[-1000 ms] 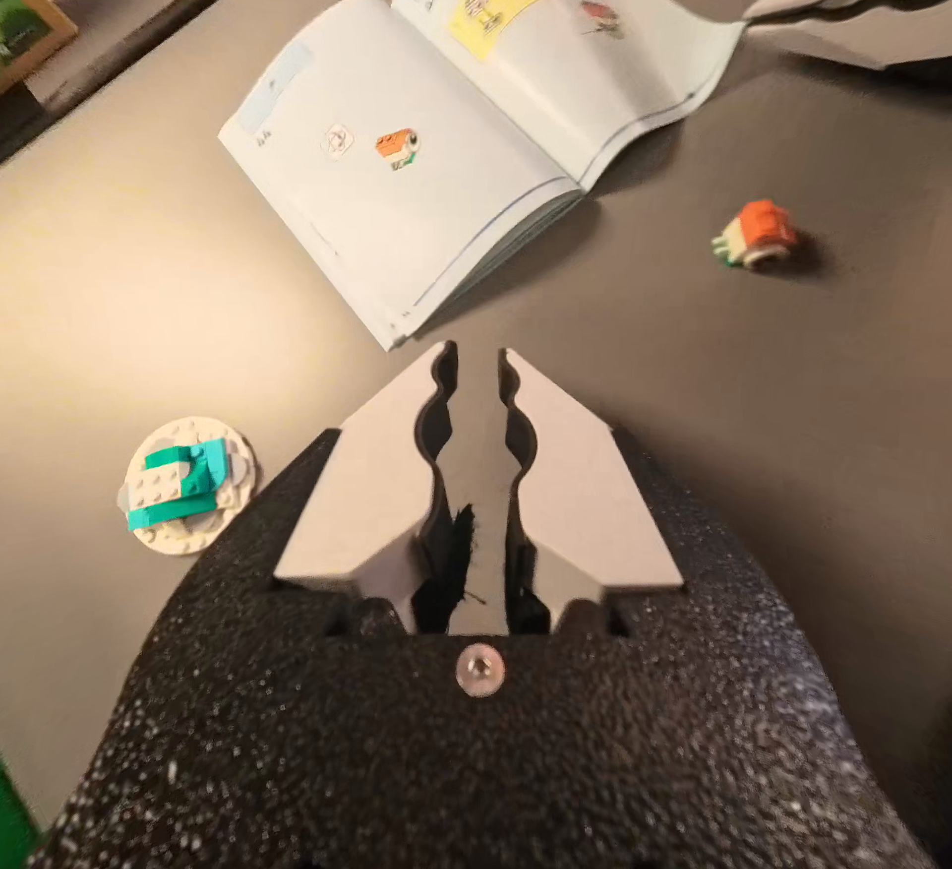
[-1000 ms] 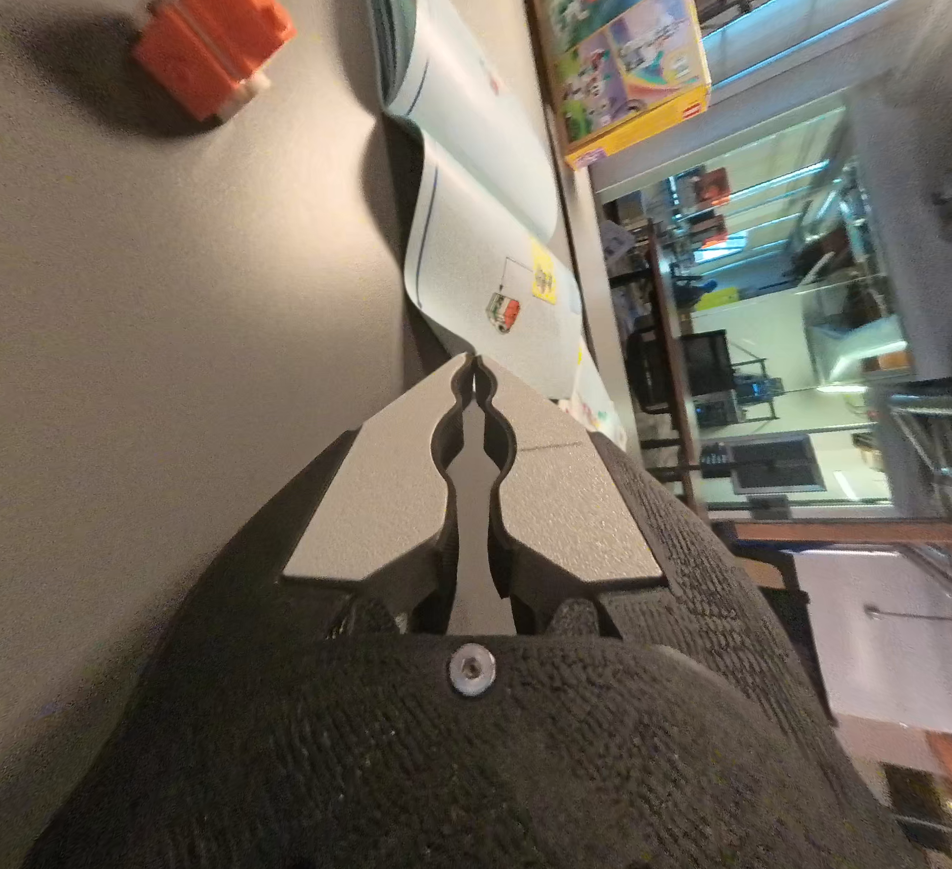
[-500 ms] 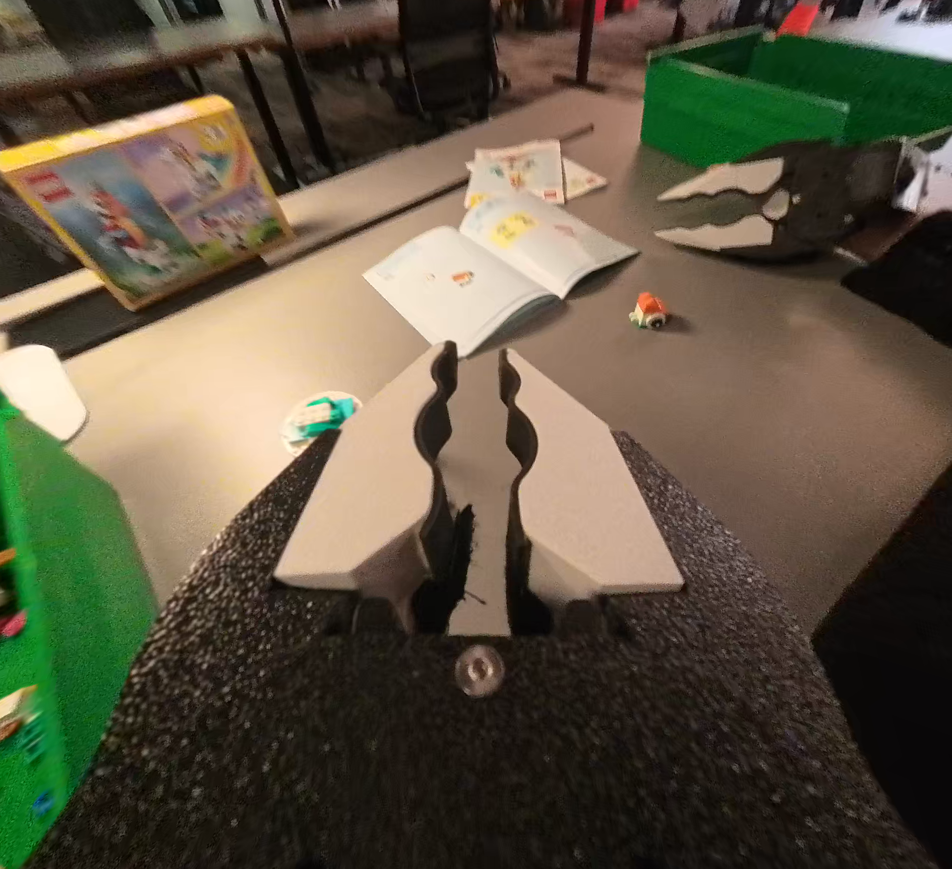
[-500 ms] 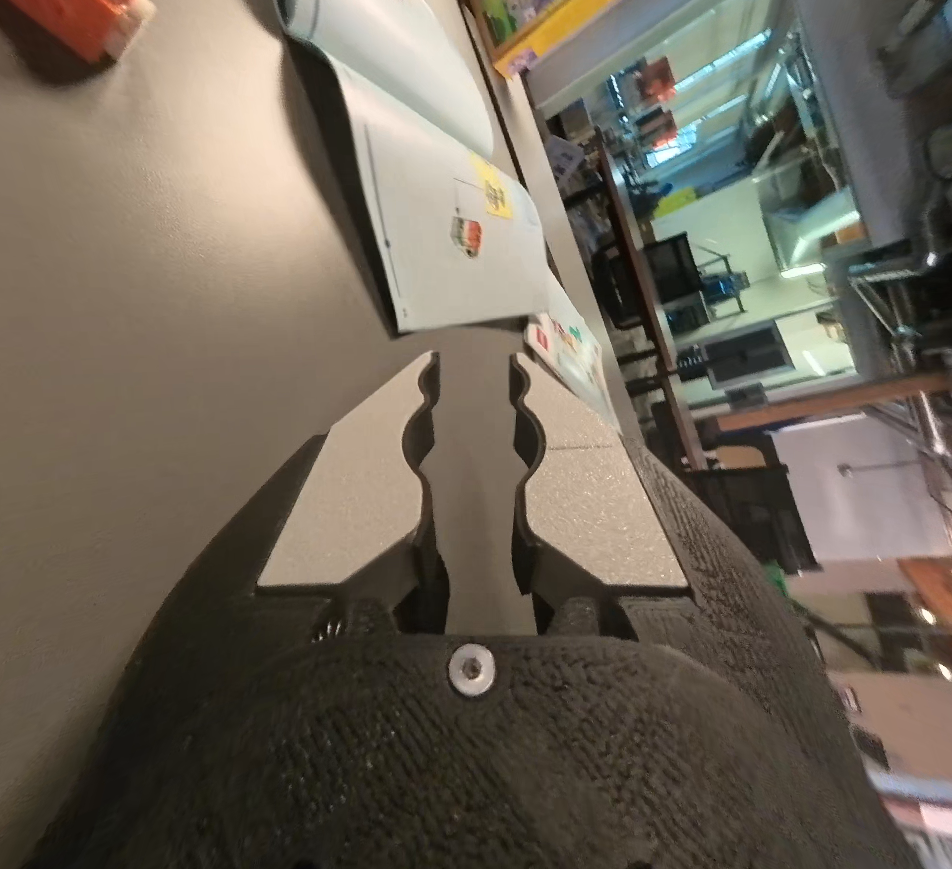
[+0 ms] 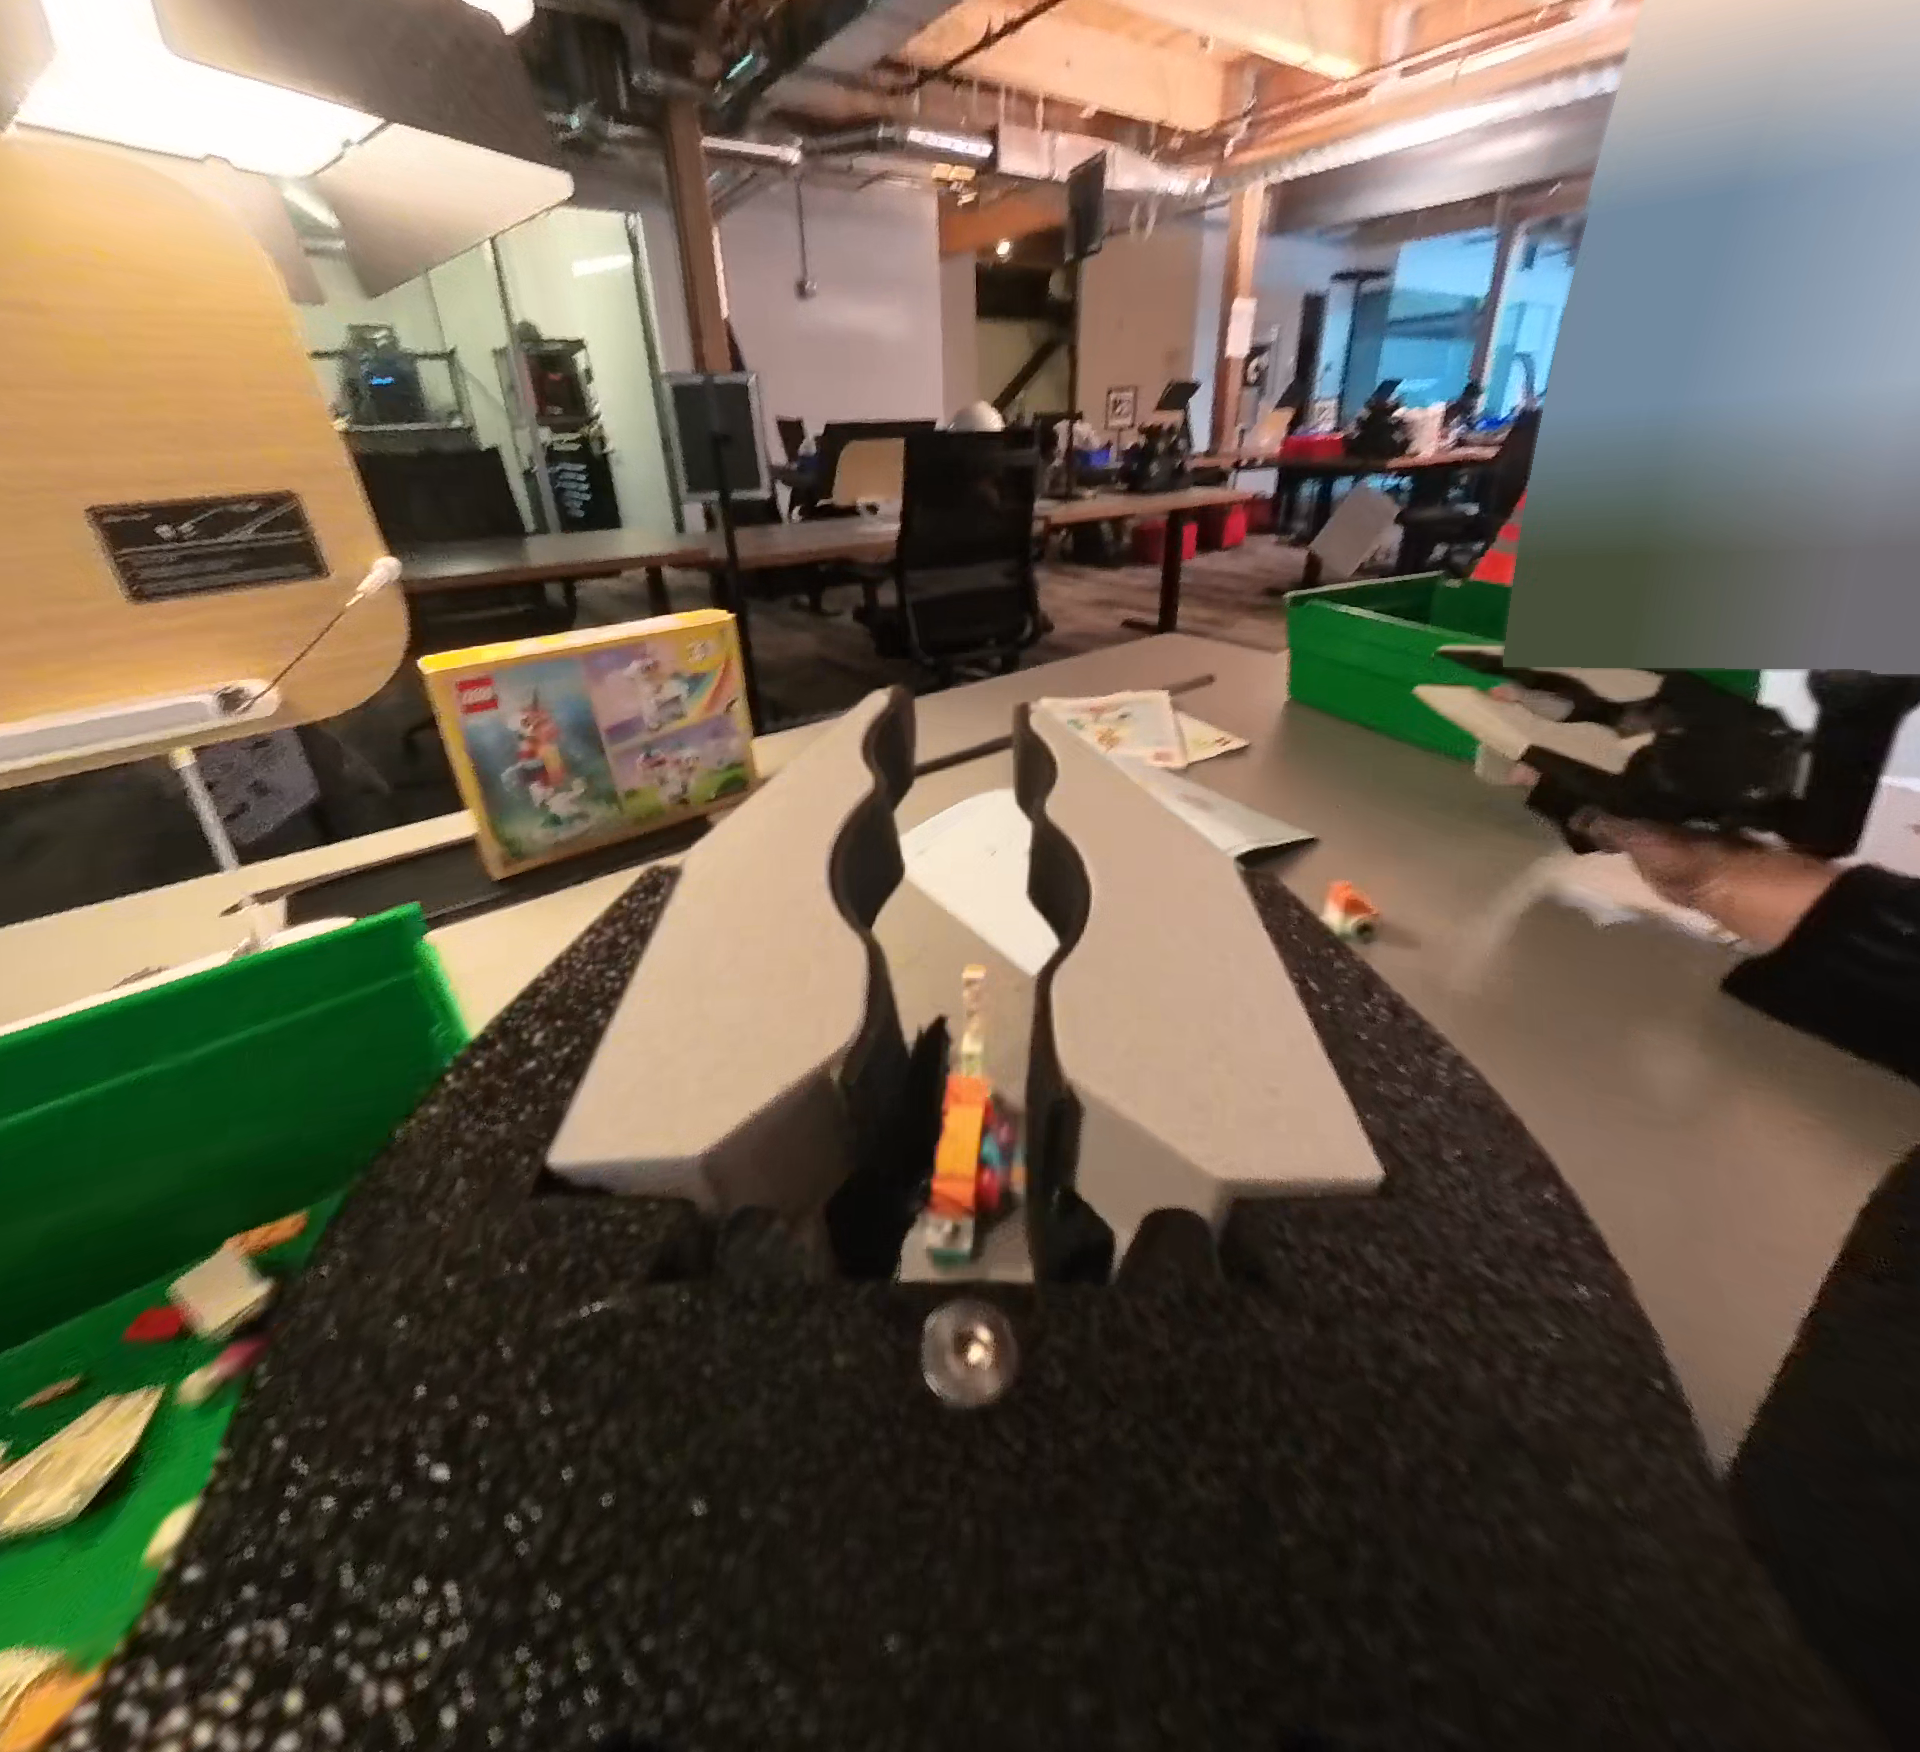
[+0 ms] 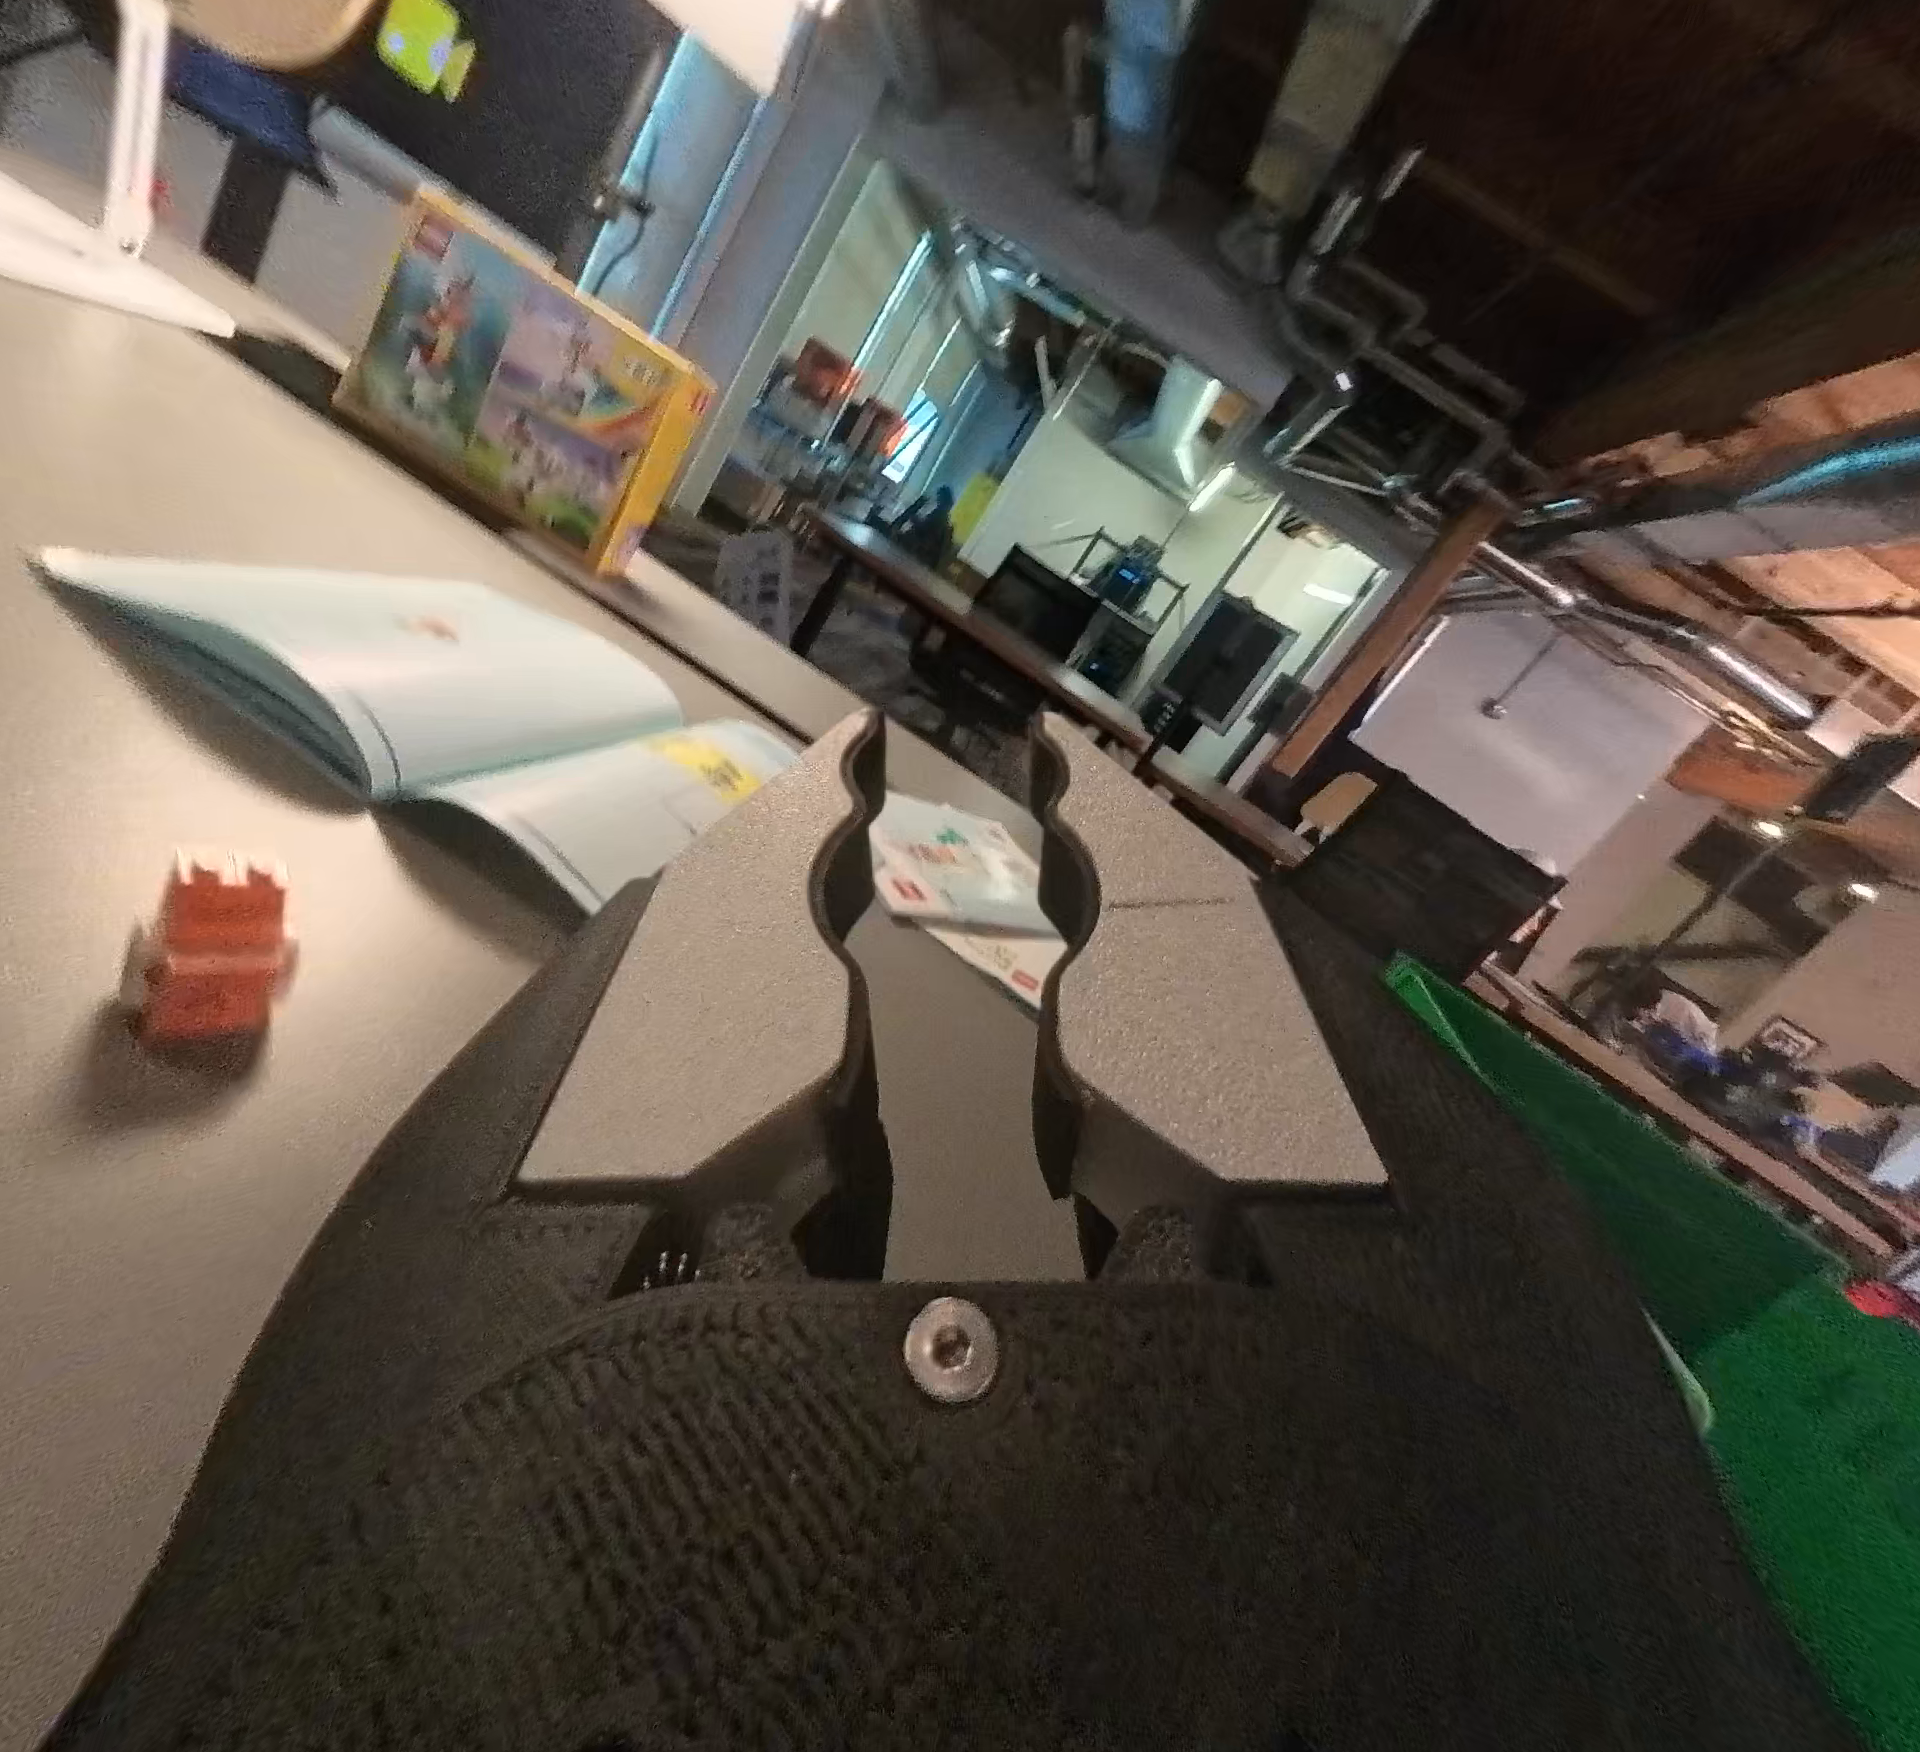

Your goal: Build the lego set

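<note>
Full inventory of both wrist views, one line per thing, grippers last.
Table: 1, grey, under everything.
Set box: 1, yellow, standing at the table's far edge.
Open booklet: 1, pale blue, lying open mid-table.
Leaflets: a few, white, flat beyond the booklet.
Orange build: 1, orange and white, on the table near the booklet.
Tall build: 1, orange with teal, seen through the left gripper's gap, on the table.
Green bins: 2, one at each side; the left one holds loose pieces.
Left gripper: open, empty.
Right gripper: open, empty.
</note>
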Available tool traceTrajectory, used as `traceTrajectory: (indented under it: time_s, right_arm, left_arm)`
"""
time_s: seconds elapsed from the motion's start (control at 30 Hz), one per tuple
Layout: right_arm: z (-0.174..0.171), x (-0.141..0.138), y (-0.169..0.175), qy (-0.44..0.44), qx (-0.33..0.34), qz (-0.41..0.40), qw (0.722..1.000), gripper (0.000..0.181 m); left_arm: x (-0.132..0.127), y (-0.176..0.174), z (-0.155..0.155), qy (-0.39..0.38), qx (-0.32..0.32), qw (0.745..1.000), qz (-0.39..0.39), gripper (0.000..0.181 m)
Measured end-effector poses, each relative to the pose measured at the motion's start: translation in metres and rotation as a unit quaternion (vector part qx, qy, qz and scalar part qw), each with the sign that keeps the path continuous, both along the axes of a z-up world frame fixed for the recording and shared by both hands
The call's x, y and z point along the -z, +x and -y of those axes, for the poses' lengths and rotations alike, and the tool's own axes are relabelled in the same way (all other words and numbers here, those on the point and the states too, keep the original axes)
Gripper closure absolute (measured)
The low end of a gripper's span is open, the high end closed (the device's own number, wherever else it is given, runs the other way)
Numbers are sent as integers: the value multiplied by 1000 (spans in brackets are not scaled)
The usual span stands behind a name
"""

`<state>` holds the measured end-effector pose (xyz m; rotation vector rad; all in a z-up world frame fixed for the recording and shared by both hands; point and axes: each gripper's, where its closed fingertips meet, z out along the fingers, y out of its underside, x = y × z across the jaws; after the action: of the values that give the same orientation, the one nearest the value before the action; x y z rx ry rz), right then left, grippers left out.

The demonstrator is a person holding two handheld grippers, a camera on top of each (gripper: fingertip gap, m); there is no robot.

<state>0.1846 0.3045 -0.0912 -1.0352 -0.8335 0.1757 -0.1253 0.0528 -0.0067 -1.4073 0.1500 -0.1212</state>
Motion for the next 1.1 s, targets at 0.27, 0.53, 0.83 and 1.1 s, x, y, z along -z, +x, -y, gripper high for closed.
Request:
traceTrajectory:
  time_s: [0.27, 0.53, 0.83, 1.1]
  right_arm:
    - [18, -11, -34, -20, -9, -69, 997, 162]
    - [11, 9, -51, -40, -14, -28, 999, 166]
    - [21, -1, -51, -37, -58, -68, 995, 163]
    - [17, 4, -54, -35, -46, -45, 997, 163]
  left_arm:
    - [34, 80, -44, -6, 144, 990, 2, 168]
    - [80, 129, -63, -18, 239, 971, -2, 176]
    - [54, 125, -40, 125, 274, 953, 9, 181]
    - [70, 119, -48, 88, 267, 959, 12, 181]
